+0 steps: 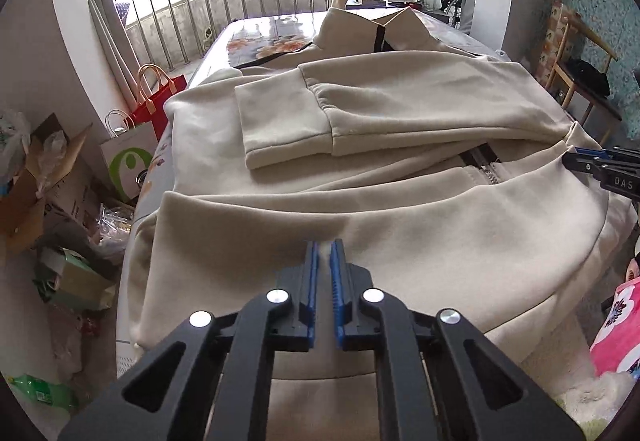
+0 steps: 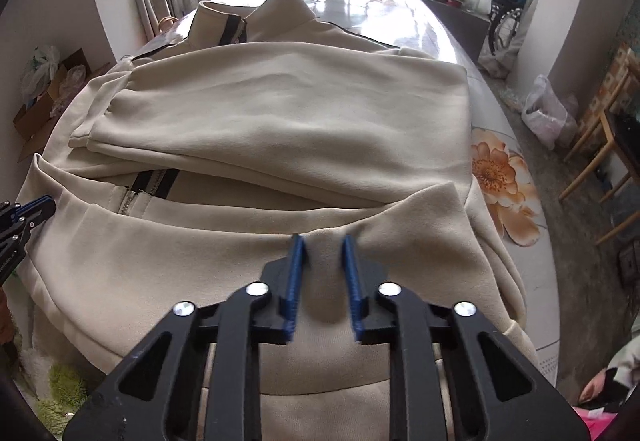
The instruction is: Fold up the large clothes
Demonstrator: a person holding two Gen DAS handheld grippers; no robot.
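The beige jacket point(image 1: 400, 109) lies across the glossy worktop point(image 1: 272, 33), collar toward twelve o'clock, both sleeves folded over the chest, its hem turned up at six o'clock. The left gripper point(image 1: 325, 245) has its fingers pinched nearly together on a ridge of that hem fabric. The right gripper point(image 2: 322, 241) (fingers slightly wider) clamps a bunched fold of the same hem, at about three o'clock from the left.

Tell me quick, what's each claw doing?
Left gripper: closed, pinching the beige jacket's hem.
Right gripper: closed on that jacket's hem fabric.
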